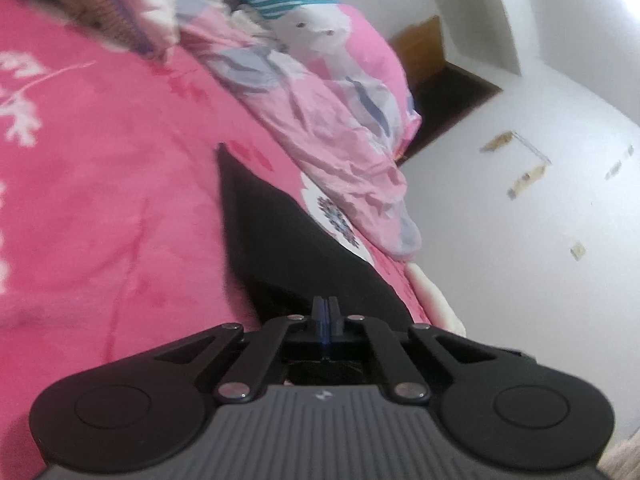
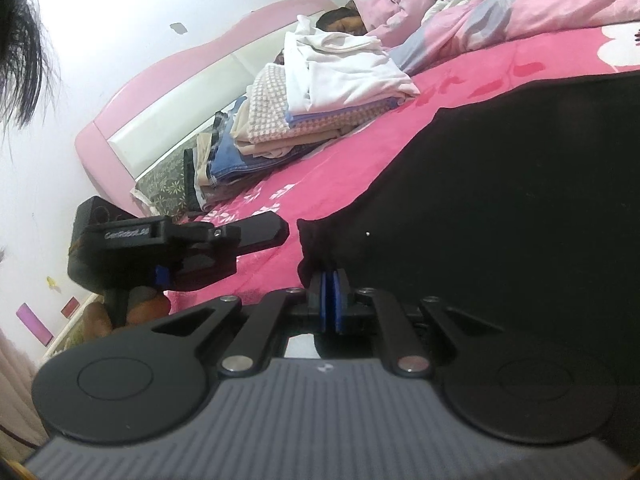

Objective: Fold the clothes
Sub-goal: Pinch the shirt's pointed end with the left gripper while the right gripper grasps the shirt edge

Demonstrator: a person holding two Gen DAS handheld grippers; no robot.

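A black garment (image 1: pixel 280 232) lies spread on the pink flowered bedsheet (image 1: pixel 100 180). In the left wrist view my left gripper (image 1: pixel 325 306) is shut at the garment's near edge, and the cloth bunches up around its tips. In the right wrist view the same garment (image 2: pixel 520 200) fills the right half. There my right gripper (image 2: pixel 330 280) is shut on a raised corner of the cloth (image 2: pixel 314 240). The left tool's black housing (image 2: pixel 132 240) shows at the left, pointing at that same corner, with a hand (image 2: pixel 148 304) under it.
A stack of folded clothes (image 2: pixel 320 96) sits by the pink and white headboard (image 2: pixel 160 100). A crumpled pink quilt (image 1: pixel 332 120) runs along the bed's far side by the white wall (image 1: pixel 520 220). Dark hair (image 2: pixel 20 40) hangs in at the top left.
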